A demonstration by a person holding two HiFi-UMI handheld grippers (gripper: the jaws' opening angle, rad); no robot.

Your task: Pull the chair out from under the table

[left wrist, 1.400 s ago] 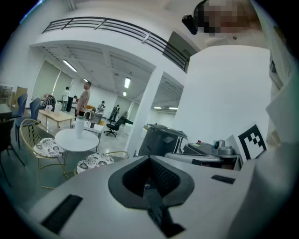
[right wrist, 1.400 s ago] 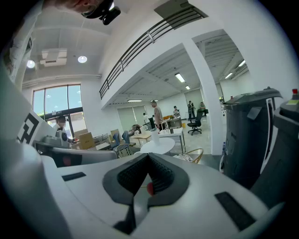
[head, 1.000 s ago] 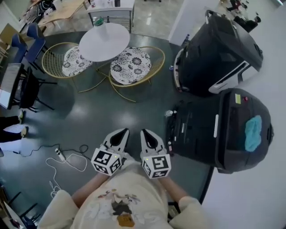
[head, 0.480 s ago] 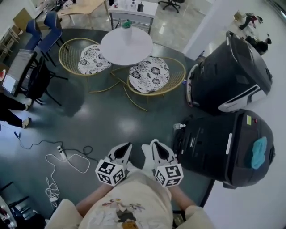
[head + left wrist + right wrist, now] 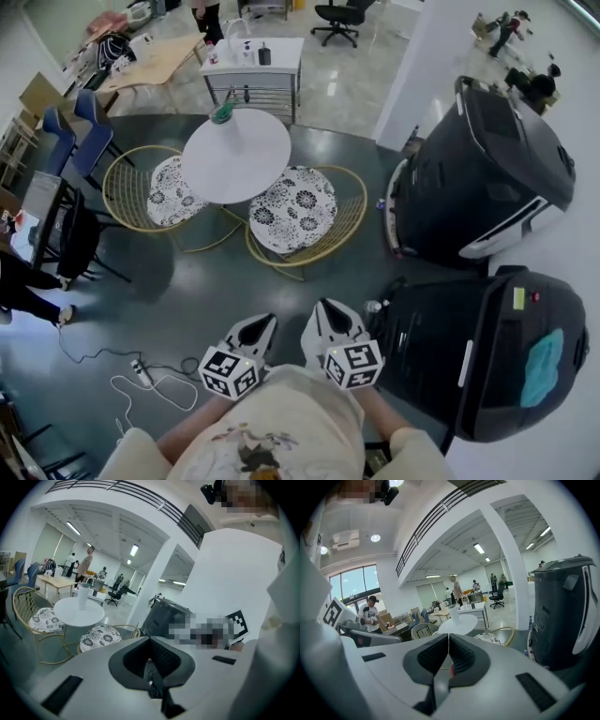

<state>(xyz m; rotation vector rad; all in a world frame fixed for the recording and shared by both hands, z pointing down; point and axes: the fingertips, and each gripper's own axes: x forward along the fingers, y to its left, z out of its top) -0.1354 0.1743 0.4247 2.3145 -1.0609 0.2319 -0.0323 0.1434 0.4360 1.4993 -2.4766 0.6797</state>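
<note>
A round white table (image 5: 236,155) stands on the dark floor with a cup on it. Two gold wire chairs with flowered cushions are tucked at its rim: the nearer chair (image 5: 292,208) and the left chair (image 5: 169,190). My left gripper (image 5: 263,322) and right gripper (image 5: 320,308) are side by side close to my body, both shut and empty, pointing toward the nearer chair and well short of it. In the left gripper view, past the shut left gripper (image 5: 150,641), the table (image 5: 78,612) and nearer chair (image 5: 101,638) show. The right gripper (image 5: 448,641) faces the table (image 5: 458,624).
Two large black machines (image 5: 478,169) (image 5: 487,347) stand to the right of my path. A white cable with a power strip (image 5: 141,375) lies on the floor at left. A white cart (image 5: 251,61) and blue chairs (image 5: 80,131) stand beyond the table.
The table and chairs have come nearer and sit lower in the head view. Both grippers moved forward together, still shut, side by side.
</note>
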